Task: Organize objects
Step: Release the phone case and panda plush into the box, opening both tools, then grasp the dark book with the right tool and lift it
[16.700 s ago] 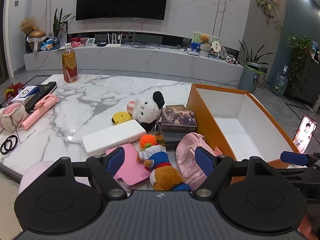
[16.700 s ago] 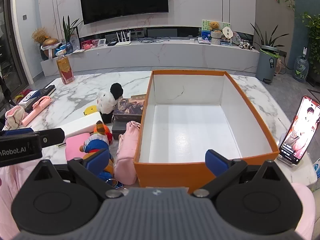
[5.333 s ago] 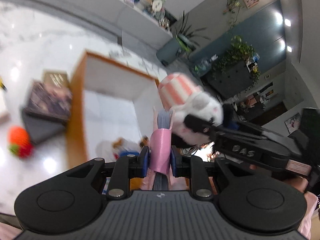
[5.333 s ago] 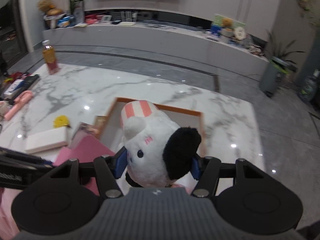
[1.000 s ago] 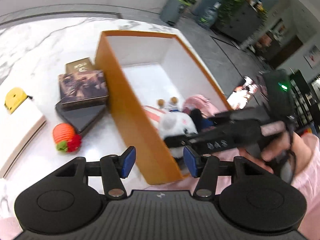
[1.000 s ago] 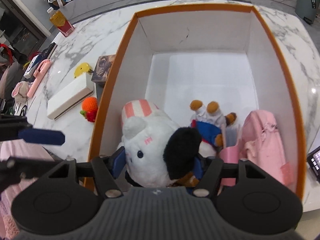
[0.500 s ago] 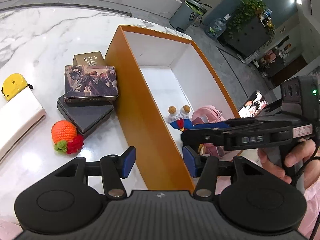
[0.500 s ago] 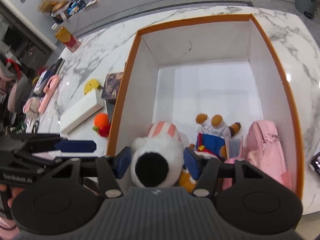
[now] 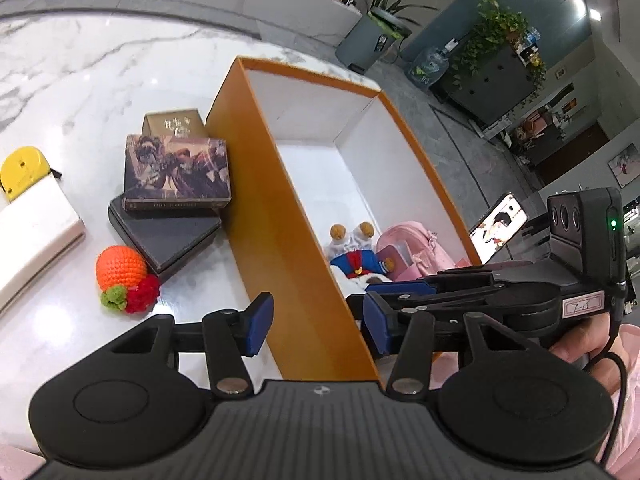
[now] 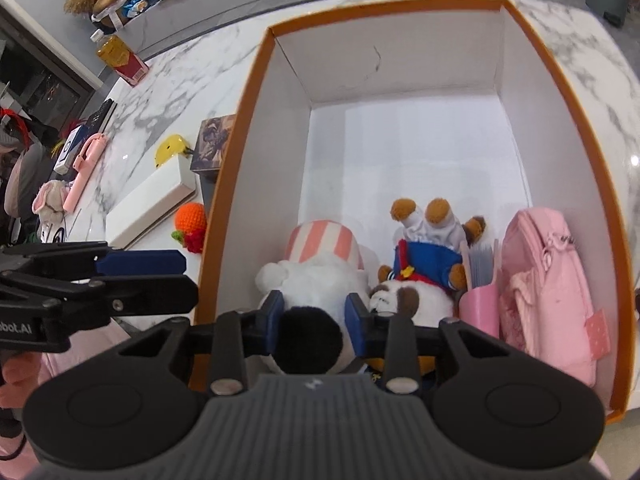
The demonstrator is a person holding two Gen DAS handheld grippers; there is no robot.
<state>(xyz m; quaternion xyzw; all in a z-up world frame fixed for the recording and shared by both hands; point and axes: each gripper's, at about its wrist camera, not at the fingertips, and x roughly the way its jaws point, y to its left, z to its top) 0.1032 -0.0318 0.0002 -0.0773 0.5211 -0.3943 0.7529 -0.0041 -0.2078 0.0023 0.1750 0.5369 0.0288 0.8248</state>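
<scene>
An orange box (image 10: 256, 92) with a white inside stands on the marble table; it also shows in the left wrist view (image 9: 276, 216). Inside at its near end lie a white plush with a striped hat (image 10: 320, 264), a bear in blue clothes (image 10: 424, 256), a pink holder (image 10: 480, 304) and a pink bag (image 10: 548, 292). My right gripper (image 10: 314, 318) is low in the box, its jaws closed around the white plush's black ear. My left gripper (image 9: 316, 326) is open and empty, straddling the box's near left wall.
Left of the box on the table lie stacked boxes with a picture box (image 9: 176, 172) on top, a knitted orange toy (image 9: 122, 274), a white box (image 9: 32, 232) and a yellow object (image 9: 20, 166). A phone (image 9: 498, 222) stands right of the box. A bottle (image 10: 118, 56) stands far left.
My right gripper has lowered the white plush into the box and its jaws have narrowed onto the black ear. The left gripper stays open beside the box wall.
</scene>
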